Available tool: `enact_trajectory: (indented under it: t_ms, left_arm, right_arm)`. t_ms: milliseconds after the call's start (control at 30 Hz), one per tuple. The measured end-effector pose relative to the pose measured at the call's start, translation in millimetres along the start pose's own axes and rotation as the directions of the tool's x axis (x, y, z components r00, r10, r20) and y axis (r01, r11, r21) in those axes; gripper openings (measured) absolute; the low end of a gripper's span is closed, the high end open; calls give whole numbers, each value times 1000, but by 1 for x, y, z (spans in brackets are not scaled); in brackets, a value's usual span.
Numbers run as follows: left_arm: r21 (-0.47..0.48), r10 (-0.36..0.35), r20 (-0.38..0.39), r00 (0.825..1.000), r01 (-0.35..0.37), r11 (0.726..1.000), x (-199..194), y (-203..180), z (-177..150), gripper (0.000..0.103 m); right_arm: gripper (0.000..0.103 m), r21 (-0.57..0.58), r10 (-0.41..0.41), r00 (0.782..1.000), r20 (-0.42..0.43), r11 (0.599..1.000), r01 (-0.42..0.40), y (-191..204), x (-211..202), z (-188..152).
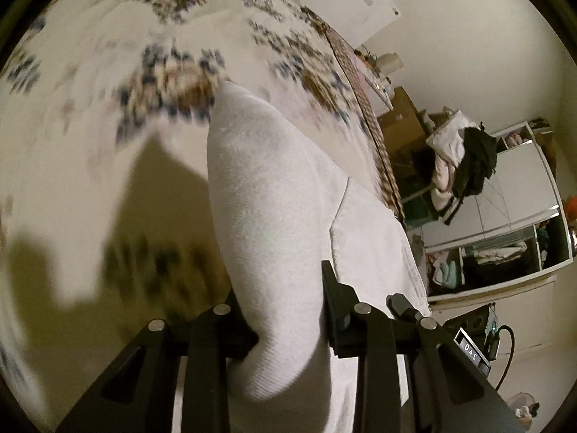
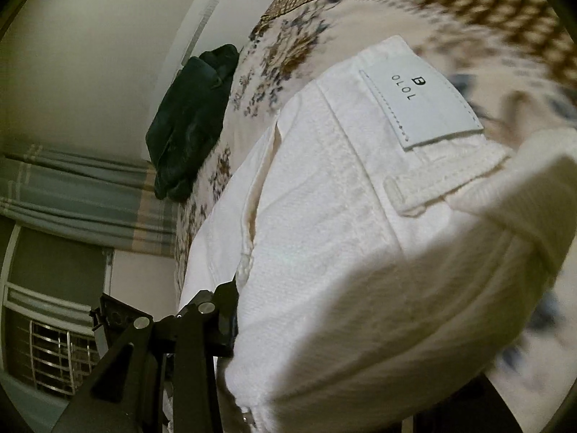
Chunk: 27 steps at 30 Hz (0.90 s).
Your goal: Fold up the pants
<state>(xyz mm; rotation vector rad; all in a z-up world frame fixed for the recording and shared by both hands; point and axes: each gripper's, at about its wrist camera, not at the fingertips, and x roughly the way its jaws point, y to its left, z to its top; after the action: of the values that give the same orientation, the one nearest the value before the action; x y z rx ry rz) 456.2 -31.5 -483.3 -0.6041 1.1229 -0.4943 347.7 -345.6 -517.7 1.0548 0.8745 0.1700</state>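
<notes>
The white pants lie on a floral bedspread. In the left wrist view a thick fold of the pants runs between my left gripper's fingers, which are shut on it. In the right wrist view the waistband end of the pants with a white brand patch fills the frame. My right gripper is shut on the pants' edge; only its left finger shows, the other is hidden behind the cloth.
A dark green garment lies on the bed near the wall. The bed's edge has a checked border. Beyond it stand cardboard boxes, a pile of clothes and an open wardrobe. A curtain hangs at the window.
</notes>
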Motion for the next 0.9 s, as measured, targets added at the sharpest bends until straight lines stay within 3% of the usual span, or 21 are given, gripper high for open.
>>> enact_trajectory:
  t_ms: [200,367,467,533,633,767,833,900]
  left_arm:
    - [0,19,29,999,-19,1000,43,64,84,26]
    - [3,34,6,999,-34,999,80,103,109,27]
    - [-11,38,-21,999,-38,999,89,114,103,32]
    - [-47,36,-37,999,-37,998,89,120,97,38]
    - [-77,49,-49,998,-53,996,86,122,94,42]
    - [-52,137,-75,988,-141,989,82,110,93,48]
    - [-19,207,-82,975,-209,978,79,102,92,56]
    - [33,287,-65,956,-286,958,75,90,88,59]
  right_arm:
    - [41,-22,8,1000,19,1000,-8,8,127,41]
    - [41,-51,-34,999,-10,998,33,3,197,64]
    - [45,-44,-66,997,-47,997,64,-9,211,66]
    - [56,-25,-81,994,-80,997,79,-19,213,63]
    - [63,-24,-106,989,-103,994,104,-27,210,60]
    - [72,-80,-203,971,-125,978,195,-18,200,57]
    - [84,-114,-250,960,-127,965,236,-13,191,52]
    - [94,-188,-338,935,-110,930,315,-1,181,49]
